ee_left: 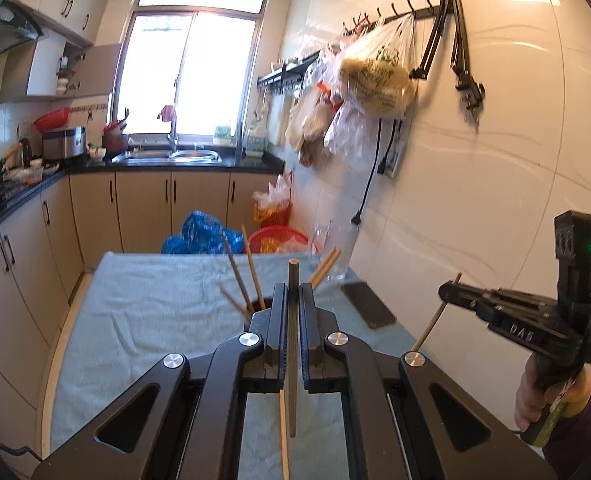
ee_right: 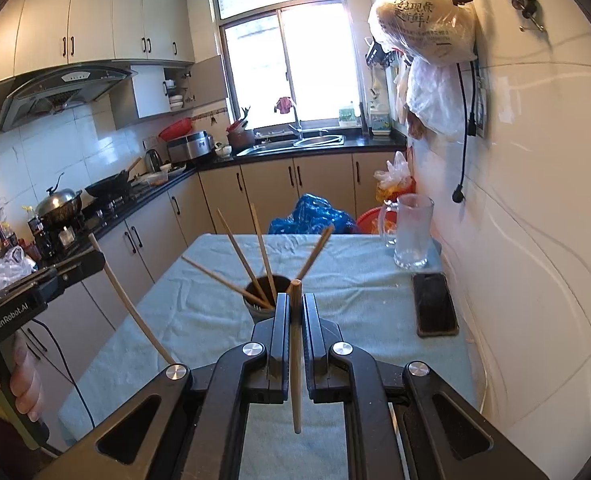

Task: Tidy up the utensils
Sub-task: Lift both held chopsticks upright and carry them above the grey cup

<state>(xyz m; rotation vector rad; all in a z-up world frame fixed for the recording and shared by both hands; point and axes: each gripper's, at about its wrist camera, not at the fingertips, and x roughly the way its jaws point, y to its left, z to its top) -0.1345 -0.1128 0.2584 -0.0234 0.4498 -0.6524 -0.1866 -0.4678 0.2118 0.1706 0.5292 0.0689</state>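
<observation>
My left gripper is shut on a dark wooden chopstick that stands upright between its fingers. In the right wrist view the left gripper appears at the left, its chopstick slanting down. My right gripper is shut on a pale chopstick, also upright. From the left wrist view the right gripper sits at the right with its chopstick. A dark round cup just beyond both grippers holds several chopsticks fanned outward. The cup is partly hidden by my left fingers.
The table is covered with a pale blue cloth. A phone lies flat near the right wall, and a glass mug stands behind it. Blue bags and red baskets sit on the floor past the table's far edge. Kitchen counters run along the left.
</observation>
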